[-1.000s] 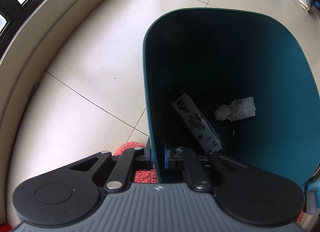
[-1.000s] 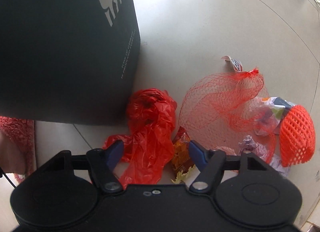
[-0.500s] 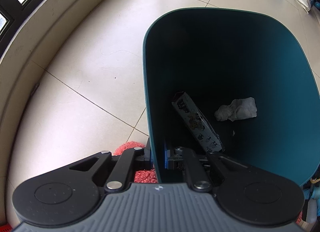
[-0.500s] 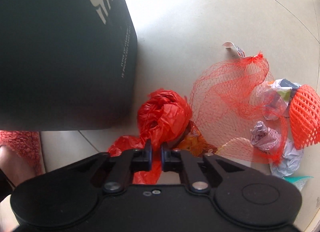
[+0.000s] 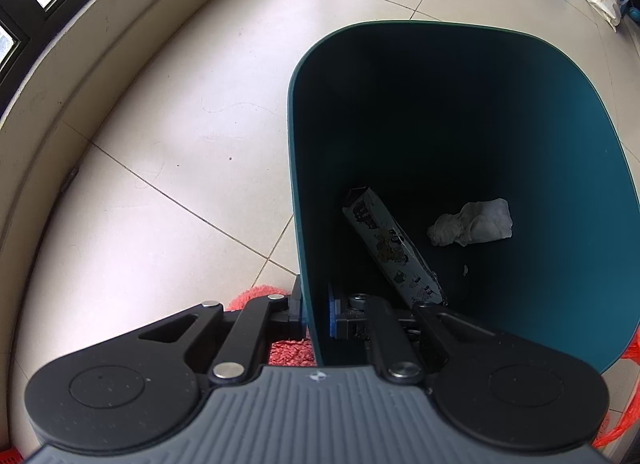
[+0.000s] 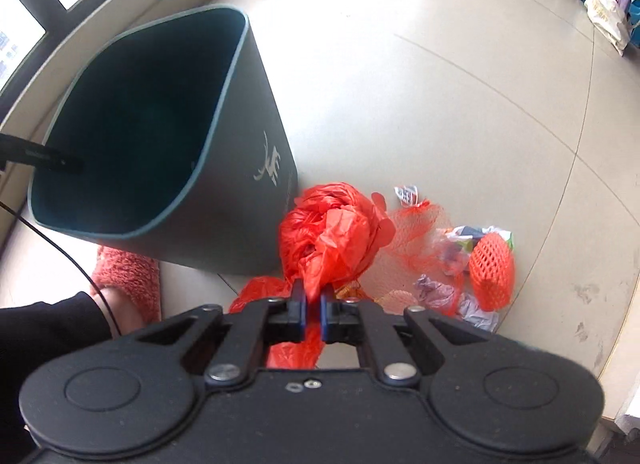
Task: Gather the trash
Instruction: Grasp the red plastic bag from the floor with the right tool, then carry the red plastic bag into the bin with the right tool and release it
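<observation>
A dark teal trash bin [image 5: 580, 151] stands on the tiled floor, and my left gripper [image 5: 316, 314] is shut on its near rim, one finger outside and one inside. Inside lie a printed carton [image 5: 392, 248] and a crumpled white tissue [image 5: 472, 223]. In the right wrist view the same bin [image 6: 240, 183] is at the left. My right gripper [image 6: 313, 300] is shut on a red plastic bag [image 6: 332, 236], which hangs lifted above the floor beside the bin. A red mesh net [image 6: 416, 240], an orange foam fruit sleeve [image 6: 492, 272] and crumpled wrappers [image 6: 440, 288] lie on the floor to the right.
A person's pink fuzzy slipper [image 6: 128, 280] and dark sleeve [image 6: 48, 328] are at the left near the bin. A raised window ledge [image 5: 80, 75] curves along the left. A white tote bag [image 6: 604, 11] and blue crates stand far right. A thin black cable [image 6: 60, 248] crosses the floor.
My right gripper closed on the red plastic bag and rose high with it, so the bin's opening now shows from above. The left gripper and the bin stayed still.
</observation>
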The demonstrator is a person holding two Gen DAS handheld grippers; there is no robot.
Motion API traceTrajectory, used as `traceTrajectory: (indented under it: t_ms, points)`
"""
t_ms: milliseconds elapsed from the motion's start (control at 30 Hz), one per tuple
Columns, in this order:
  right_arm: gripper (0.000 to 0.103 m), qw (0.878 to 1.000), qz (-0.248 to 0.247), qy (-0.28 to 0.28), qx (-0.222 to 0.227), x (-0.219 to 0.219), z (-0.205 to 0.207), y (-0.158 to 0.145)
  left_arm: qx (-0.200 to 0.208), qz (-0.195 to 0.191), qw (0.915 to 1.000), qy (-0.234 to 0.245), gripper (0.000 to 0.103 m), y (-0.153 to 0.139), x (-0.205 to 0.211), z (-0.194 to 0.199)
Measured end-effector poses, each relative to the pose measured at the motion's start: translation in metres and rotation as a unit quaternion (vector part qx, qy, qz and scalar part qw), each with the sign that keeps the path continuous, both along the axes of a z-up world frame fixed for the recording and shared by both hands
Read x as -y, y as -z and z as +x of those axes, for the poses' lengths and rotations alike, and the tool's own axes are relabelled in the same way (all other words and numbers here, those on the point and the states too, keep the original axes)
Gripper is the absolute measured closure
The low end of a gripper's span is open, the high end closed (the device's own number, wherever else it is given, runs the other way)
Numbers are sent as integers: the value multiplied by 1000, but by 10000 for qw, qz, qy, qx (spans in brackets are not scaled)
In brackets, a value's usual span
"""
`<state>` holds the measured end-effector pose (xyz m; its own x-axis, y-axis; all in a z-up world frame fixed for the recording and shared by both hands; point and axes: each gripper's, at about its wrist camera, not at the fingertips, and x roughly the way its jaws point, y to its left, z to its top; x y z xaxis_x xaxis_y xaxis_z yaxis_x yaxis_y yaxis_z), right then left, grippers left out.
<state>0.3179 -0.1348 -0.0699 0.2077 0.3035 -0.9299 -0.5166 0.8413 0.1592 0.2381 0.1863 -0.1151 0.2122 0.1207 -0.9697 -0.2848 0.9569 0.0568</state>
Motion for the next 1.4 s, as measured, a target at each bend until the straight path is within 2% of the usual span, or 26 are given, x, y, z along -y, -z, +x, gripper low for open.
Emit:
traceTrajectory:
  t_ms: [200, 300, 400, 500, 633, 867, 967, 1267, 1400]
  points:
    - [98, 9961, 527, -303, 636, -27, 9, -80, 1, -11, 10000, -10, 94, -1, 1, 0]
    - [98, 9925, 784, -344, 873, -43, 15, -99, 2, -46, 10000, -20, 94, -2, 0, 0]
    - [98, 9898, 878, -370, 1055, -65, 28, -103, 11, -48, 10000, -11, 94, -3, 0, 0]
    - [98, 9898, 817, -510, 1050, -91, 35, -89, 27, -60, 10000, -13, 94, -3, -1, 0]
    - [98, 9916, 639, -636, 926, -124, 48, -49, 34, -49, 10000, 0, 94, -4, -1, -1]
    - [98, 9971, 153, -682, 304, -164, 65, 32, 45, -110, 9999, -3, 94, -4, -3, -1]
    - [98, 9976, 4, -672, 174, -175, 68, 54, 49, -100, 9999, 7, 94, -4, -5, -1]
    - [96, 9967, -361, -725, 25, -191, 77, 90, 54, -100, 9999, 2, 94, -4, -5, -2]
    - [85, 9975, -265, -661, 17, -188, 86, 86, 56, -121, 9999, 5, 94, -4, -5, -2]
